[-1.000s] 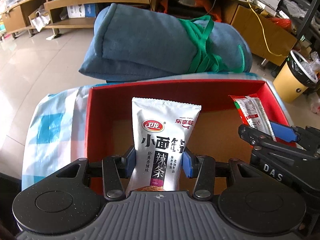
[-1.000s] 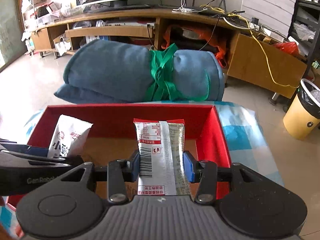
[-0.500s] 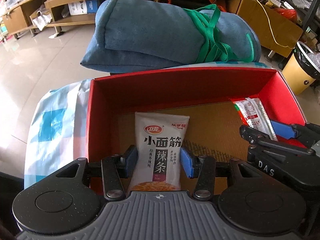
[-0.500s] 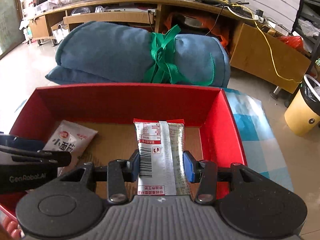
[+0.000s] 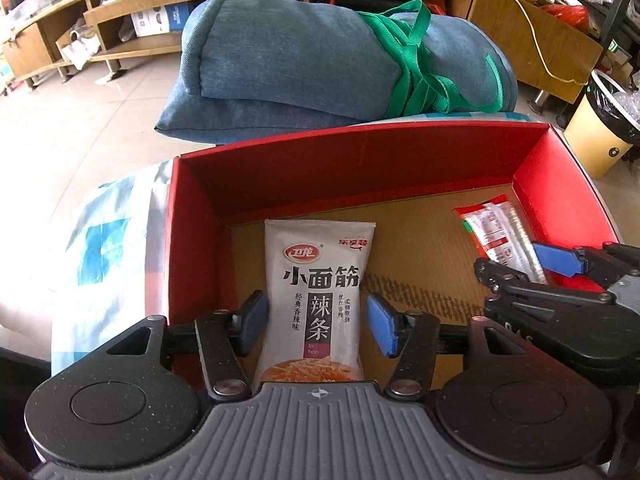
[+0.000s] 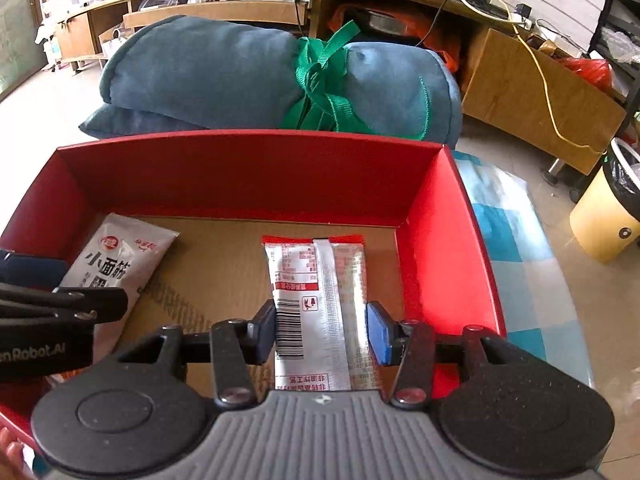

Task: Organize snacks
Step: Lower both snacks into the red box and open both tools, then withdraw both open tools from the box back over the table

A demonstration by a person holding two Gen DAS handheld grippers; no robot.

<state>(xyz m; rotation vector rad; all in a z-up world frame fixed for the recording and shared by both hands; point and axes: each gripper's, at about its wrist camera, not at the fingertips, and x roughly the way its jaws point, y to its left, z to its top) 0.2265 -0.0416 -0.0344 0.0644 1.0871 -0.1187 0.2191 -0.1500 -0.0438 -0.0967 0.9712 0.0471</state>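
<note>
A red box (image 5: 360, 160) with a cardboard floor sits on a blue-checked cloth. A white snack packet with Chinese print (image 5: 320, 292) lies on the box floor at the left, between the pads of my left gripper (image 5: 316, 324), which is open with gaps on both sides. A red and silver snack packet (image 6: 320, 304) lies on the floor at the right, between the pads of my right gripper (image 6: 322, 332), which is open. The white packet (image 6: 120, 256) shows at the left of the right wrist view; the red packet (image 5: 500, 236) shows at the right of the left wrist view.
A rolled blue cushion tied with a green strap (image 5: 340, 64) lies just behind the box. Wooden shelving (image 6: 240, 4) runs along the back. A yellow bin (image 6: 608, 216) stands on the floor at the right. The box walls (image 6: 440, 248) enclose both grippers.
Both grippers have lowered into the box and opened. The white packet and the red packet, held upright a second ago, now lie released on the box floor.
</note>
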